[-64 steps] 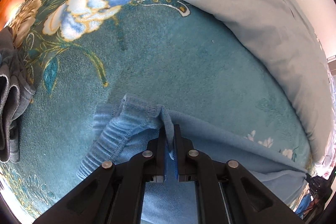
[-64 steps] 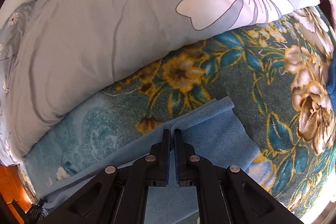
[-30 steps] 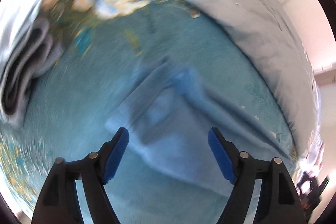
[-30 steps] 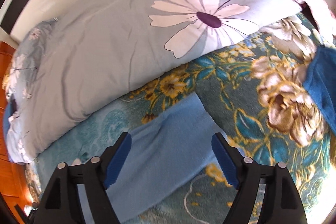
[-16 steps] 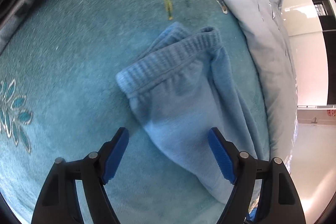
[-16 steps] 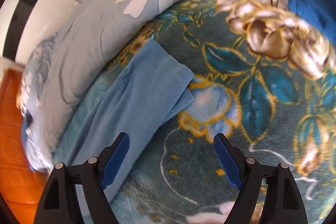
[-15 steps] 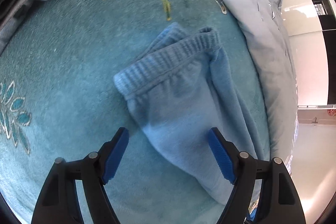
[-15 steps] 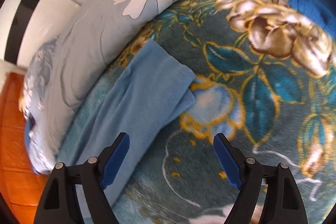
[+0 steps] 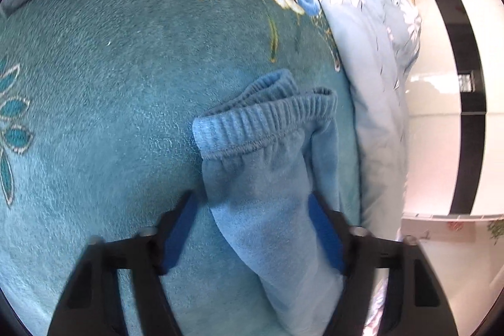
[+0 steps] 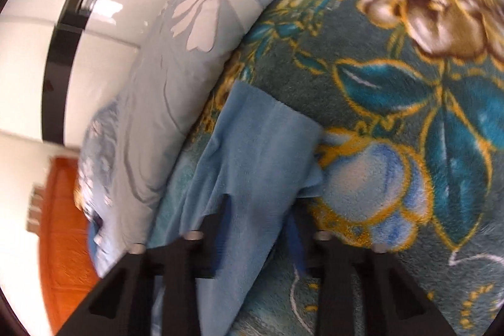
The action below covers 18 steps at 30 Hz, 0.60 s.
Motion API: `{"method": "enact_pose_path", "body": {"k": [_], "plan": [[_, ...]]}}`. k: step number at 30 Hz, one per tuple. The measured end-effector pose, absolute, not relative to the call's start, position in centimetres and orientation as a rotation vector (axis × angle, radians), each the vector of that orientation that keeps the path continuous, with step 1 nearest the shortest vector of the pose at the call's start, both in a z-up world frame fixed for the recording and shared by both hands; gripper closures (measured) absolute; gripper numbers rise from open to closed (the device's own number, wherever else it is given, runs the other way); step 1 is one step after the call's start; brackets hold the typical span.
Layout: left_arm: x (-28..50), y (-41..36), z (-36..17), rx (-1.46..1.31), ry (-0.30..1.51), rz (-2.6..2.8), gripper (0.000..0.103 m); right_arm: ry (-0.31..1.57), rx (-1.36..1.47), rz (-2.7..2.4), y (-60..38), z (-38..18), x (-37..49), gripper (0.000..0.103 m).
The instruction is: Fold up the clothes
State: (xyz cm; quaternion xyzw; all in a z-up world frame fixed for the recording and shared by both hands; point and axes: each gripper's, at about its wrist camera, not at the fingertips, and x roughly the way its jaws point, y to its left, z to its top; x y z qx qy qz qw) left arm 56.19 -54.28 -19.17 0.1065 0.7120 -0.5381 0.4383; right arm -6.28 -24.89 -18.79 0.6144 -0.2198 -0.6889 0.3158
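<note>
- Floral teal blanket (image 9: 104,90) covers the bed.
- Light-blue trousers (image 9: 264,178) lie folded lengthwise, ribbed waistband bunched.
- Left gripper (image 9: 252,229) and right gripper (image 10: 256,229) both gape, straddling the cloth.

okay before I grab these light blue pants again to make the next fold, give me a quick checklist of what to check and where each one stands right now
1. Left gripper open: ok, jaws spread to either side of the light blue pants.
2. Right gripper open: ok, jaws apart around the leg end, though the view is blurred.
3. Pants lying on the teal floral blanket, not lifted: ok.
4. Waistband flat: not ok, it is bunched with a second layer humped behind it.
5. Leg ends lined up: not ok, a lower layer pokes out at the right side.
6. Clearance from the floral duvet: cannot tell, the pants lie right beside it.
</note>
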Motion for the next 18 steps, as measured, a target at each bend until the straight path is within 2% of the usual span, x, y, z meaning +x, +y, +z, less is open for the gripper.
{"method": "enact_pose_path", "body": {"k": [1, 4, 8, 12, 18], "plan": [[56.2, -54.2, -19.3, 0.246, 1.781, -1.335, 0.062, -0.598, 1.623, -1.813, -24.7, -18.9, -6.3, 0.091], [56.3, -54.2, -19.1, 0.247, 1.786, -1.339, 0.067, -0.605, 1.611, -1.809, -25.0, -18.7, -6.2, 0.092], [56.1, -54.6, -18.9, 0.212, 1.802, -1.33, 0.09, -0.574, 1.58, -1.814, -25.9, -17.2, -6.0, 0.093], [55.8, -55.1, -17.2, 0.235, 1.779, -1.378, 0.094, -0.498, 1.525, -1.838, -26.9, -14.2, -5.7, 0.094], [57.0, -54.8, -12.3, 0.342, 1.718, -1.537, 0.095, -0.425, 1.466, -1.855, -24.9, -9.6, -4.3, 0.096]]}}
